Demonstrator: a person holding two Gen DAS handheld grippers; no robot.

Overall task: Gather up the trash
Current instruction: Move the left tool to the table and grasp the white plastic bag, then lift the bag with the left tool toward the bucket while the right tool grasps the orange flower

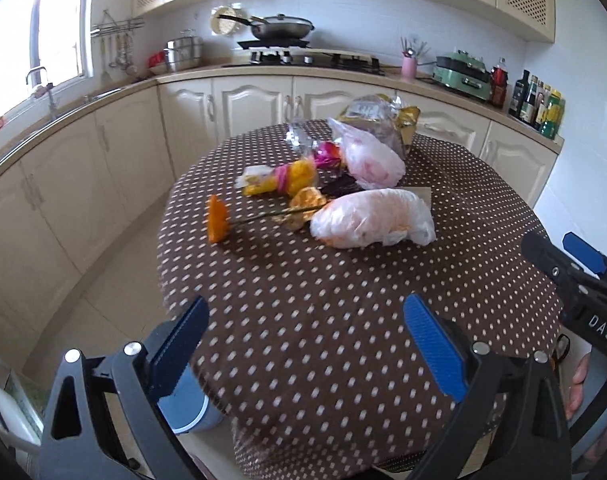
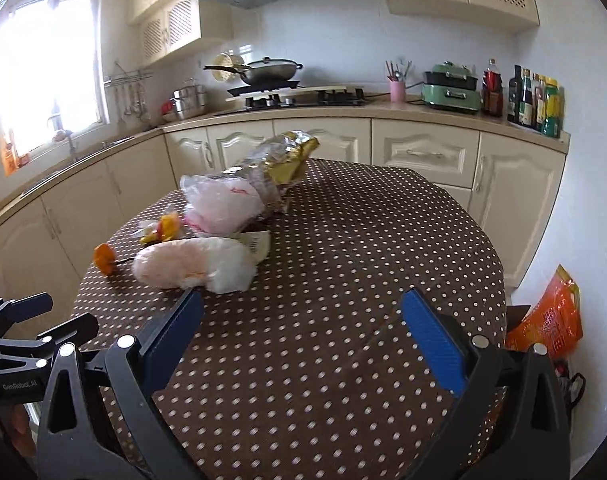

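A round table with a brown polka-dot cloth carries a heap of trash at its far side. There is a white plastic bag with orange contents, a second white-pink bag, a gold foil wrapper, orange flowers and yellow wrappers. My left gripper is open and empty above the table's near edge. My right gripper is open and empty, just short of the nearest bag. The right gripper shows in the left view.
A blue-grey bin stands on the floor below the table's near-left edge. An orange bag lies by the wall at right. Cream cabinets and a counter with a stove, wok, bottles and a green appliance ring the table.
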